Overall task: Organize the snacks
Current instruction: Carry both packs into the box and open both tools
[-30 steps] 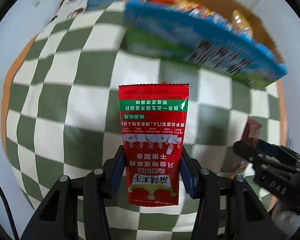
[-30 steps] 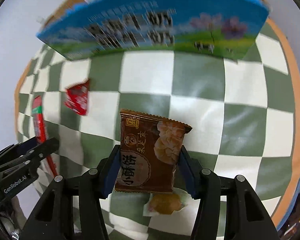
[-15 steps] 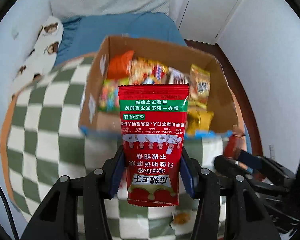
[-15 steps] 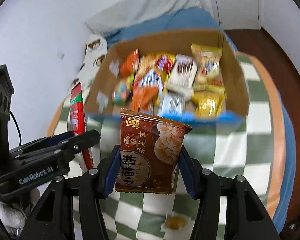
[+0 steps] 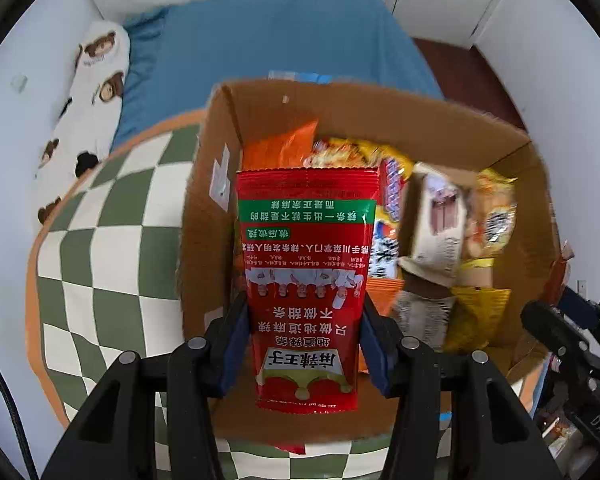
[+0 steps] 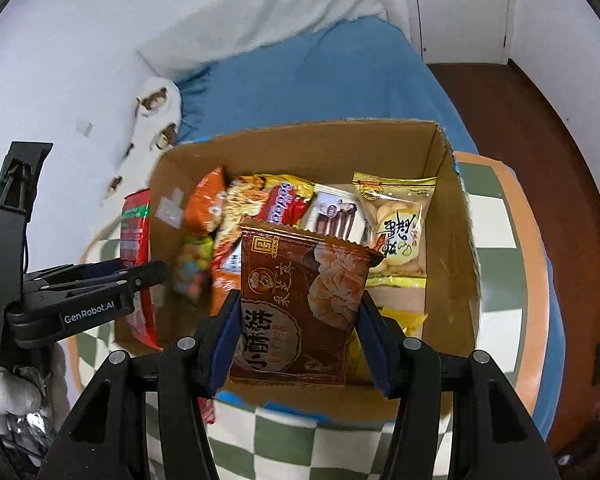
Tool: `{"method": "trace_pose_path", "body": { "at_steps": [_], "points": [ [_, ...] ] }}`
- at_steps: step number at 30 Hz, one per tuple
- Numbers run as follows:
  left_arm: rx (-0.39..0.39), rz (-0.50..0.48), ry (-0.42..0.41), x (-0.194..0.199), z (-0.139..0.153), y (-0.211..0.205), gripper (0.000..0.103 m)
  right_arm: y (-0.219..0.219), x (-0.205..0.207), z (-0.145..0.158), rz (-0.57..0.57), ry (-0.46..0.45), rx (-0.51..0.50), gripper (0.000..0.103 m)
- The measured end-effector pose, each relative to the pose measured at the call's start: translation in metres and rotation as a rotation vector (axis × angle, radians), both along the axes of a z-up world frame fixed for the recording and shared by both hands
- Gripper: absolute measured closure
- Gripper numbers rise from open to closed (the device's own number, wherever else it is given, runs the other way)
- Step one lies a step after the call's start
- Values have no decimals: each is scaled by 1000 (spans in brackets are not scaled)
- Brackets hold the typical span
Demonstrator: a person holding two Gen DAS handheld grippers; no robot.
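My left gripper (image 5: pixel 303 344) is shut on a red snack packet (image 5: pixel 306 280) with a green band, held upright over the left part of an open cardboard box (image 5: pixel 212 208). My right gripper (image 6: pixel 298 340) is shut on a brown pastry packet (image 6: pixel 300 304), held over the front of the same box (image 6: pixel 452 240). The box holds several snack packs, among them an orange one (image 6: pixel 206 204) and a yellow-edged cracker pack (image 6: pixel 396 228). The left gripper (image 6: pixel 140 274) with its red packet (image 6: pixel 134 232) also shows at the left of the right wrist view.
The box stands on a green-and-white checkered cloth (image 5: pixel 100 248) with an orange border. Behind it lies a blue bed (image 6: pixel 320 80) with a bear-print pillow (image 5: pixel 88 92). White walls and a door close the back; brown floor (image 6: pixel 540 140) is on the right.
Both grippers have risen from low over the checkered cloth to above the box, and its inside has come into view. Each keeps hold of its packet.
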State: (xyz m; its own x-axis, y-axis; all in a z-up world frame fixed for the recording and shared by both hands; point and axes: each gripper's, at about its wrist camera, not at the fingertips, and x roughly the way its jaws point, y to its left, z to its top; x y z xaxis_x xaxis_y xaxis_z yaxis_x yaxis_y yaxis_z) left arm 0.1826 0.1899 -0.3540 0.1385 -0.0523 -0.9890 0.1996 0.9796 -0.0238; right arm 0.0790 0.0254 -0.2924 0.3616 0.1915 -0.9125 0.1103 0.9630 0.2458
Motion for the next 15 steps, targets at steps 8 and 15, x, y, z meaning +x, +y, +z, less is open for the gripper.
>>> {"method": "trace_pose_path", "body": {
  "at_steps": [8,15],
  "points": [
    [30,-3,148,11,-51,4,46,3,41,-52,33,149,-21,44],
    [24,-17,111,12,-56,-2,4,4,55,-91,32,256,-39,10]
  ]
}}
